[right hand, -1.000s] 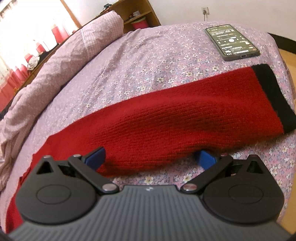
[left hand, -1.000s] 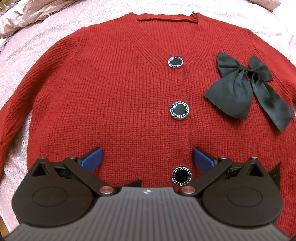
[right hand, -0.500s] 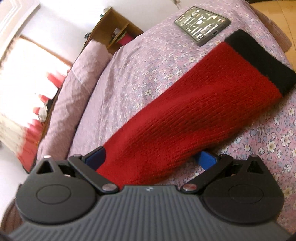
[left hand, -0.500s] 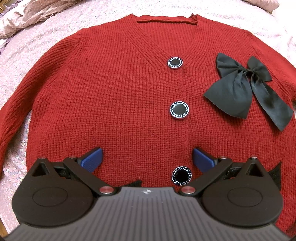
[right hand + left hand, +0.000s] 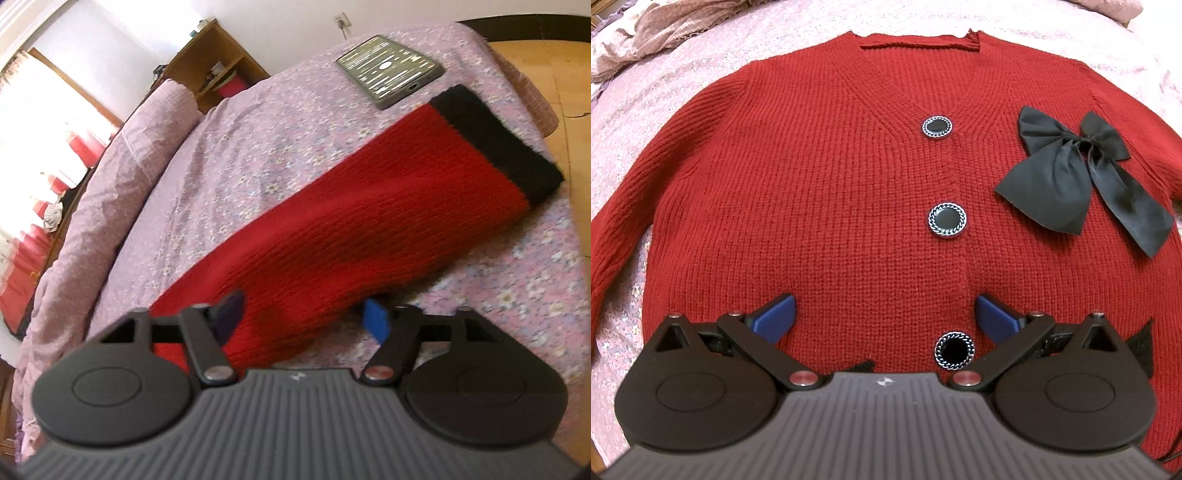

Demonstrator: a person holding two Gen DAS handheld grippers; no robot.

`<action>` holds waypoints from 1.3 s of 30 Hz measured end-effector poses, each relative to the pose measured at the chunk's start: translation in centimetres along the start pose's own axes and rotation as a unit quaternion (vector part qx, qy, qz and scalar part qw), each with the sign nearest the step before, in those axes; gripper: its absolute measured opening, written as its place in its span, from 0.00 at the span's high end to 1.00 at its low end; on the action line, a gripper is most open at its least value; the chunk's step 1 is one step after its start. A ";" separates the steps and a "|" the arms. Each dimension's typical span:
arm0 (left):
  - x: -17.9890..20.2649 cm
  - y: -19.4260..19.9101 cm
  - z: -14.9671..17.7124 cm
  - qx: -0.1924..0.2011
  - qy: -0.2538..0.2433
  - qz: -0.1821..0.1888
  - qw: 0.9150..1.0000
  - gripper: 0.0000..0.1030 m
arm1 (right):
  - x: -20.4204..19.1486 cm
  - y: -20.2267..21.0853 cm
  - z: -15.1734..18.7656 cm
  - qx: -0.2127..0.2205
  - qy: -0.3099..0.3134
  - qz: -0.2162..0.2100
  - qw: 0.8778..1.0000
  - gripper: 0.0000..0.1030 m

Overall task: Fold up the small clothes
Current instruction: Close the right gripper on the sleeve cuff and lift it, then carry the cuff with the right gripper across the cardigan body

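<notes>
While the left tool [image 5: 884, 317] hovers spread over the cardigan [image 5: 820, 192], the right tool [image 5: 303, 314], spread, has swung around the sleeve [image 5: 369, 236], lower centre, lining up the fold.

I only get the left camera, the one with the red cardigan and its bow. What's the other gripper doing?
Observer: The right gripper has its fingers spread around the cardigan's sleeve, not yet pinched on it.
Operator: What does the end of the sleeve look like?
Observer: It ends in a black cuff, lying flat on the flowery bedspread.
Operator: Is anything else on the bed?
Observer: Yes, a phone with its screen lit, just beyond the cuff.
</notes>
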State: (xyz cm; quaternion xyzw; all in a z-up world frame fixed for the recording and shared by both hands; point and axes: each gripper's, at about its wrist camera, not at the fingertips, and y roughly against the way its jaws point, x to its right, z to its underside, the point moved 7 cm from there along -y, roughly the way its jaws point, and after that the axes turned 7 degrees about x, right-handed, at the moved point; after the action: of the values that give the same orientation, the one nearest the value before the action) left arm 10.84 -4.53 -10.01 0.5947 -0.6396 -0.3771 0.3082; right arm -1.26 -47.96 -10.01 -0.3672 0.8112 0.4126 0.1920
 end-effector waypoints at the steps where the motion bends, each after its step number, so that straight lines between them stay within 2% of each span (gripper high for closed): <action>1: 0.0 0.0 0.0 0.000 0.001 0.002 1.000 0.00 | 0.2 0.0 -0.1 0.000 0.002 0.000 1.000 0.60; 2: 0.0 0.0 0.1 0.001 0.002 0.004 1.000 0.00 | 0.5 0.0 -0.2 -0.002 0.001 -0.003 1.000 0.73; 6: 0.0 0.1 0.3 0.003 0.004 0.010 1.000 0.00 | 1.0 0.3 -0.6 -0.002 -0.011 -0.022 1.000 0.84; 8: 0.0 0.1 0.3 0.002 0.005 0.013 1.000 0.00 | 0.6 0.5 -0.7 0.001 -0.005 -0.028 1.000 0.86; 13: -0.2 0.2 0.3 -0.005 0.009 0.022 1.000 0.00 | -1.4 1.8 -1.5 0.030 0.041 -0.057 0.997 0.87; 22: -0.4 1.9 -0.1 0.007 0.009 0.026 1.000 0.00 | -7.4 4.8 -2.6 0.067 0.131 -0.128 0.981 0.87; 29: -1.8 3.4 -0.4 0.019 0.004 0.015 1.000 0.00 | -12.3 6.9 -2.0 0.072 0.166 -0.189 0.965 0.87; 39: -4.8 4.8 -0.1 0.022 0.037 0.006 0.999 0.00 | -18.2 8.8 1.1 0.055 0.202 -0.255 0.944 0.87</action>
State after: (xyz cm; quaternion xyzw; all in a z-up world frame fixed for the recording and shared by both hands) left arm 8.88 0.24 -5.58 0.6110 -0.6393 -0.3387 0.3213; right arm 4.10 -35.64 5.18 -0.6263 0.7337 0.2217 0.1423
